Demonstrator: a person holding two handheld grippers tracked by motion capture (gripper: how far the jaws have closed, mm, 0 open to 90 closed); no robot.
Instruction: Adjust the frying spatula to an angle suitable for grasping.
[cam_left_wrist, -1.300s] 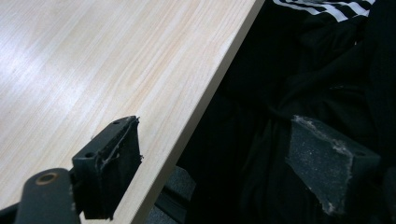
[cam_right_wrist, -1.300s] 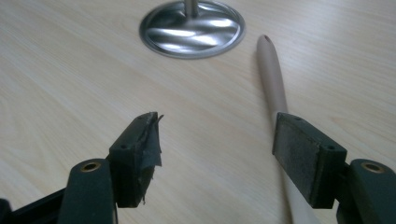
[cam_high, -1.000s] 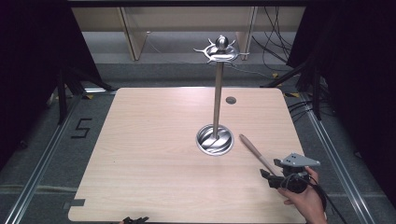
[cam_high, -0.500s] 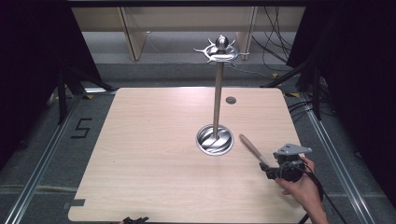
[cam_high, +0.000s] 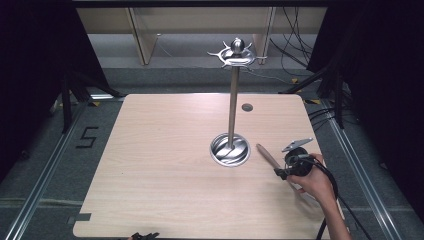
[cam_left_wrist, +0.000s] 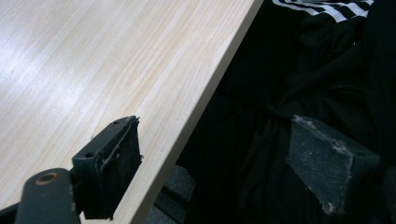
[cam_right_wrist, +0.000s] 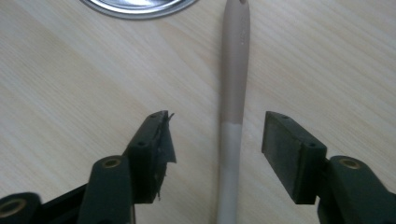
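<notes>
A tan utensil handle (cam_right_wrist: 234, 88) lies flat on the wooden table (cam_high: 165, 150), slanting from near the metal stand's round base (cam_high: 230, 150) toward the front right. My right gripper (cam_high: 281, 173) hovers low over this handle (cam_high: 266, 155). In the right gripper view the handle runs between the two jaws of my right gripper (cam_right_wrist: 215, 137). The jaws have just been closing, but a gap remains on each side and the pads do not touch it. My left gripper (cam_left_wrist: 215, 154) rests at the table's front edge (cam_high: 142, 235), open with nothing between its jaws.
The stand's thin pole rises from the base to a hooked crown (cam_high: 236, 52) at the top. The shiny base rim (cam_right_wrist: 140, 7) lies just ahead of the right jaws. A small dark disc (cam_high: 247, 107) sits at the far right of the table. Dark clothing (cam_left_wrist: 317, 70) is beyond the front edge.
My right gripper has moved away from the person and a little left along the handle, nearer the stand's base. The left gripper has stayed put.
</notes>
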